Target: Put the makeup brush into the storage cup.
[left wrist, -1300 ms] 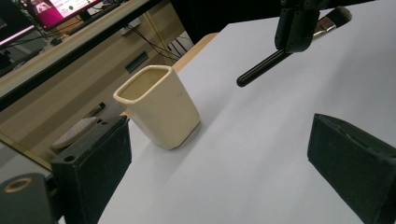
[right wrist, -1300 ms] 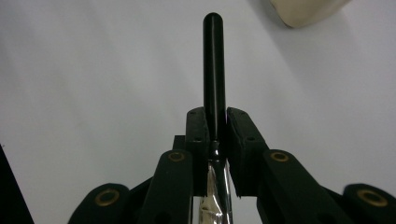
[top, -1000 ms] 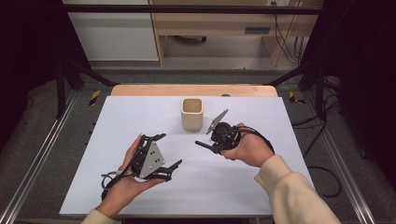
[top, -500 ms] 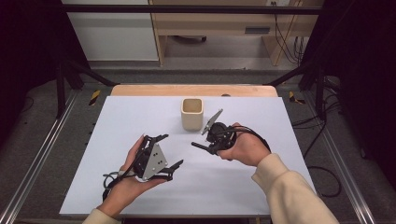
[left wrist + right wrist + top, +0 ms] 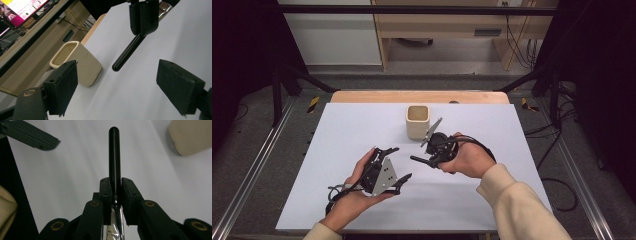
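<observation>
A: The white tabletop (image 5: 337, 150) carries a cream square cup (image 5: 417, 121) near its far edge, upright and empty as far as the high view shows. Where does the work stand?

B: The right hand-held gripper (image 5: 418, 160) is clamped on a black-handled utensil (image 5: 114, 157); its jaws press both sides of the neck where the black handle meets a shiny metal part. It holds the utensil just in front of the cup, above the tabletop, handle pointing toward the left hand-held gripper (image 5: 401, 164).

A: And that one?

B: Its jaws stand apart with nothing between them, though they have just been closing a little. In the left gripper view the handle tip (image 5: 117, 66) hangs ahead of the gap, not inside it.

A: So the step in hand?

B: It looks like a handover, or a re-grip before the utensil goes into the cup. The next move calls for bringing the handle between the open jaws, or tilting it over the cup's mouth.

A: Anything unclear?

B: The utensil's working end is cut off behind the right jaws, so its kind cannot be told.
</observation>
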Demonstrator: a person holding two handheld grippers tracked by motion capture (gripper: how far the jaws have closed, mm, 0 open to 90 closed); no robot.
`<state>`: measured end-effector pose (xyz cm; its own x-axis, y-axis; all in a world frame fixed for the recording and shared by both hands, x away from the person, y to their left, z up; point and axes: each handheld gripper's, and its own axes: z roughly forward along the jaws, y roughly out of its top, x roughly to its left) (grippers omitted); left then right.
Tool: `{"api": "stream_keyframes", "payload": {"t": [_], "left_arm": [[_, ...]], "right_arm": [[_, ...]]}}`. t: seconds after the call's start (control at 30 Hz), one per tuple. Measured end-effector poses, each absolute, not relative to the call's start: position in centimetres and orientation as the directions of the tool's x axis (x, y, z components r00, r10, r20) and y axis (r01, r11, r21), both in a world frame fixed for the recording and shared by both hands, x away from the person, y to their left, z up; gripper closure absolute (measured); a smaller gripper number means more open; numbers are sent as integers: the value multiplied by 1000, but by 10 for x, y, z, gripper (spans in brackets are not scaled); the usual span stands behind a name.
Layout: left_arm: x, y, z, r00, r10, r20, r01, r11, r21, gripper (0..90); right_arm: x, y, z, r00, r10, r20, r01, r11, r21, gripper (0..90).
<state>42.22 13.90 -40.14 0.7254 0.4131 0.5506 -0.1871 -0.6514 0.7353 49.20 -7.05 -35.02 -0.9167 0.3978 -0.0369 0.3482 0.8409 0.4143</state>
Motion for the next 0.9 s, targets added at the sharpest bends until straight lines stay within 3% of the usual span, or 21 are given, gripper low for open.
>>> {"api": "stream_keyframes", "payload": {"t": [0.47,0.9], "left_arm": [[420,127,-411,721,291,629,-262,-726,636,319],[420,122,-417,728,252,638,-283,-738,613,449]], "right_arm": [[485,-53,-348,-941,339,-16,305,865,398,793],[480,-45,-347,-955,297,-2,272,879,392,793]]}}
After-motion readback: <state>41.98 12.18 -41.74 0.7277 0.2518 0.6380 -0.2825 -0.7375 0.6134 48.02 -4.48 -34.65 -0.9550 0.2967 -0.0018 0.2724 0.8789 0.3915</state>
